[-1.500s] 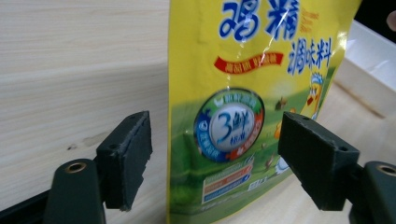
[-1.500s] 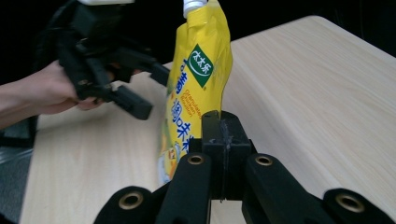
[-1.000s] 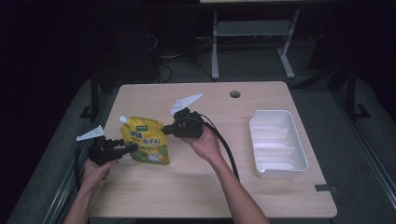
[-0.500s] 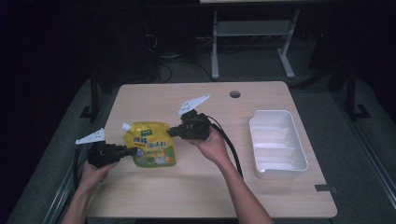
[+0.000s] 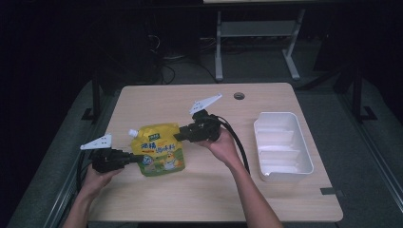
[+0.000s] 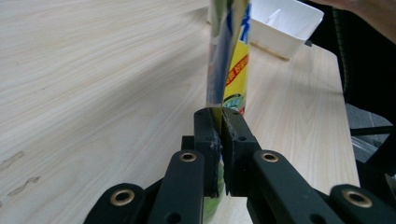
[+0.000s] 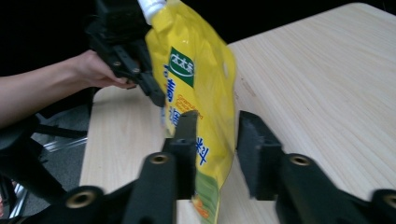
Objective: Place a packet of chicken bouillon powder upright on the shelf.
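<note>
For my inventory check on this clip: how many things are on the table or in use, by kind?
Yellow spouted pouch: 1
White tray: 1
Hand-held grippers: 2, the left hand-held gripper and the right hand-held gripper
Total: 4

A wooden table (image 5: 199,199) carries a white tray (image 5: 282,145).

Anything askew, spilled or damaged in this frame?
No spill or damage shows. The yellow pouch is pinched at its edge by the left gripper; the right gripper jaws have just been opening around its other edge.
</note>
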